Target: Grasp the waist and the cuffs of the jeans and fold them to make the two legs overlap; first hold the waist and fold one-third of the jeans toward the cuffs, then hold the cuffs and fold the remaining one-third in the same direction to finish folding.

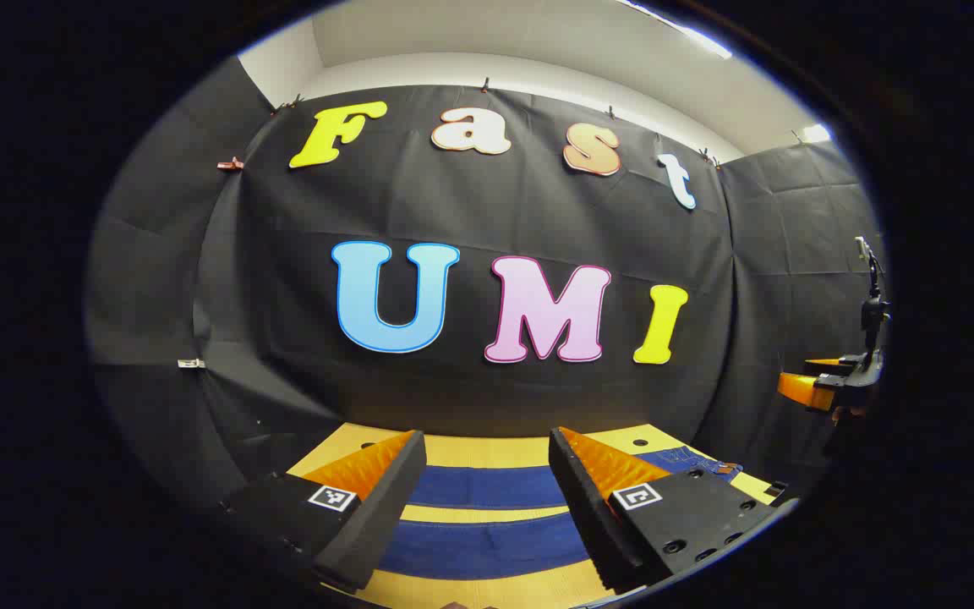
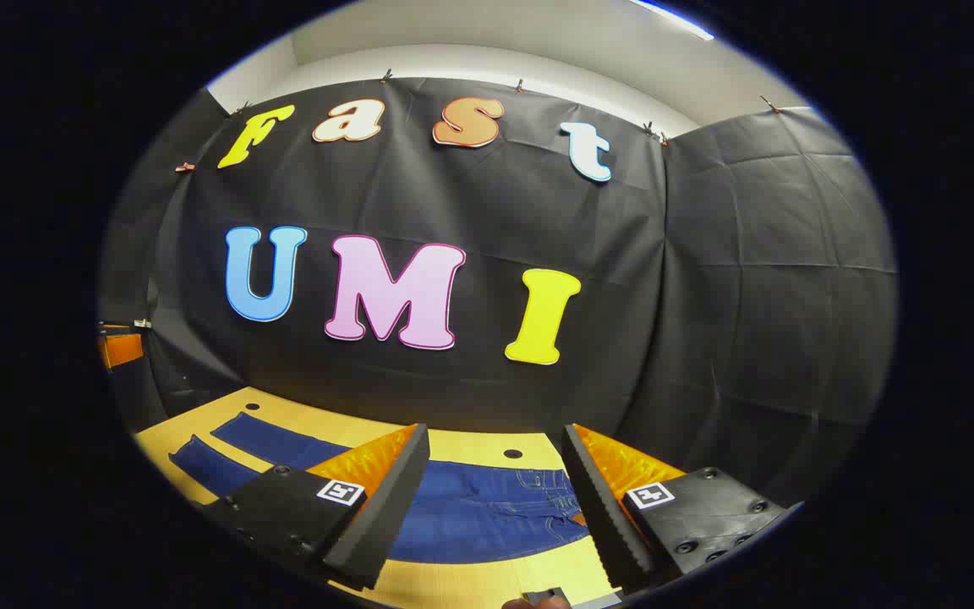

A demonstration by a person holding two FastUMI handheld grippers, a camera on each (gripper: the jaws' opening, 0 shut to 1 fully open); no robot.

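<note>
Desk [image 2: 462,579]: yellow wooden top with small round holes near its far edge, running up against the black booth wall [image 2: 707,296].

Jeans [image 2: 487,516]: dark blue denim, spread flat and unfolded along the desk. In the right gripper view the waist end, with stitched pockets, lies toward the desk's right side, and the two legs stretch away toward the left edge, lying side by side with a strip of bare desk between them. In the left gripper view the legs [image 1: 487,516] show as two blue bands crossing the desk, one nearer the far edge and one nearer the front, with the waist at the right.

Left gripper [image 1: 487,503]: held level above the legs, pointing at the far wall; jaws spread wide and holding nothing, with no cloth touching either finger.

Right gripper [image 2: 495,507]: held level above the waist end, pointing at the far wall; jaws likewise wide apart and empty. It also shows at the right margin of the left gripper view, well apart from the left one.
</note>
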